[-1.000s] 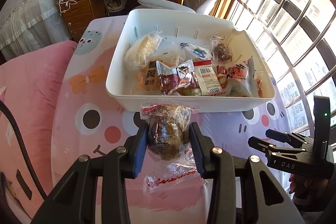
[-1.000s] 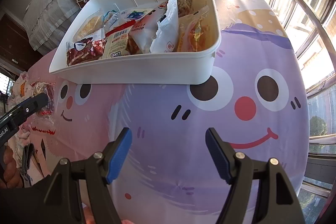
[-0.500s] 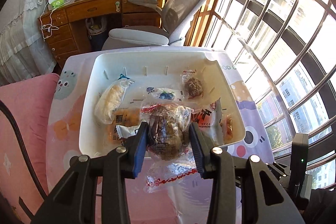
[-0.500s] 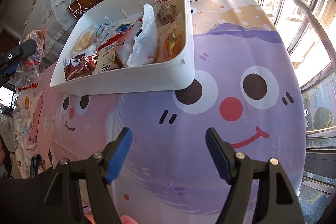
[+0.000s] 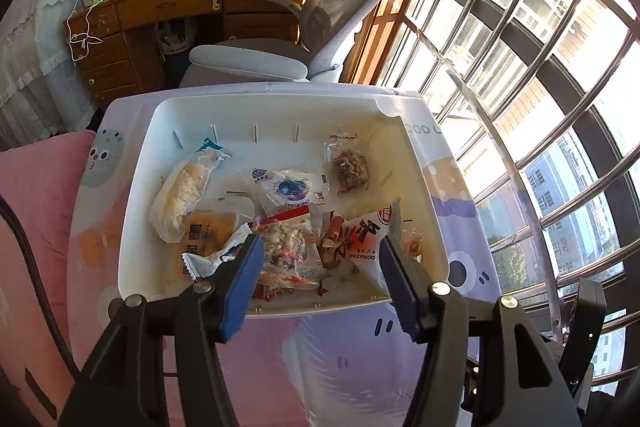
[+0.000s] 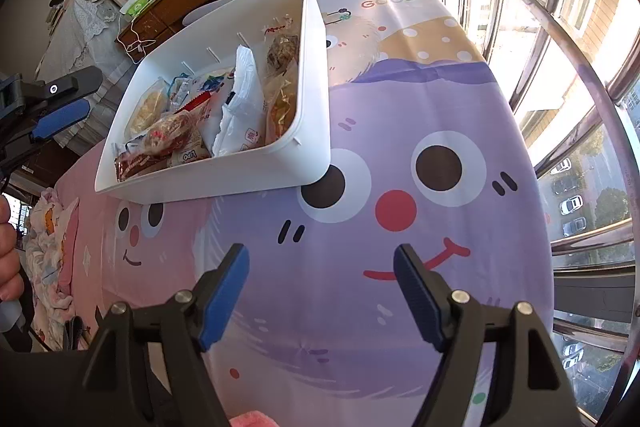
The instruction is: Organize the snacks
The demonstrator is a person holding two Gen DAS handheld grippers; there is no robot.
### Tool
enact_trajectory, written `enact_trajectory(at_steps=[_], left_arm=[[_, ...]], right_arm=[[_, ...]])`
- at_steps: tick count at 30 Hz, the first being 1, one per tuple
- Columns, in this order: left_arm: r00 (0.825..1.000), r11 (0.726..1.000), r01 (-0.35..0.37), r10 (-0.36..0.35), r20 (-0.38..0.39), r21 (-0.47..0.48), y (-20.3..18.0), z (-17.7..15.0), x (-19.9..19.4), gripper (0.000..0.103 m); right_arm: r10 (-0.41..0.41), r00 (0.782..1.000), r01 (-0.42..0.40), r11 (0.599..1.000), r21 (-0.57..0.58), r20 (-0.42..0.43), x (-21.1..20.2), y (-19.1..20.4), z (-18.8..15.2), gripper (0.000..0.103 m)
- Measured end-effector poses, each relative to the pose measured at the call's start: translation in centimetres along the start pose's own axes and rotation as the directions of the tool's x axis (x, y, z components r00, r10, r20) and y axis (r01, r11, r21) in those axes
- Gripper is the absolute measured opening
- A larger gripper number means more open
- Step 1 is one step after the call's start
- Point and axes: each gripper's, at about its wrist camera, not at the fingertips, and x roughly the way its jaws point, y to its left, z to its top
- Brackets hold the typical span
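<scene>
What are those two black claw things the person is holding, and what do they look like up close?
Both are matte black plastic frames with silver pivot screws. The left gripper and right gripper each have two fingers lined with ribbed blue pads. A black cable trails from the left one. A bare hand shows at the edge.

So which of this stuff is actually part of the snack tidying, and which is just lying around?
Part of the job:
white bin
clear-wrapped snack just dropped in
other packets, like the bread roll
left claw, open

Just lying about:
office chair
wooden desk
cartoon tablecloth

Snack packets (image 5: pixel 280 227) crowd the bin (image 5: pixel 280 111); its far strip lies bare.
</scene>
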Motion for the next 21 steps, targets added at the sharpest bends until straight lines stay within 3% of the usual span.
enact_trajectory(at_steps=[11,21], left_arm=[[0.999,0.998,0.001,-0.003,-0.036,-0.061,3.5,-4.6,-5.2,0.083],[0.997,0.993,-0.075,0.076,0.006,-0.093,8.7,-9.8,-14.2,0.084]], right_arm=[[-0.019,0.998,0.018,1.0,0.016,0.057,-3.3,3.8,-2.0,0.078],[-0.029,0.994,0.025,0.999,0.038,0.105,-8.2,10.5,-6.0,0.078]])
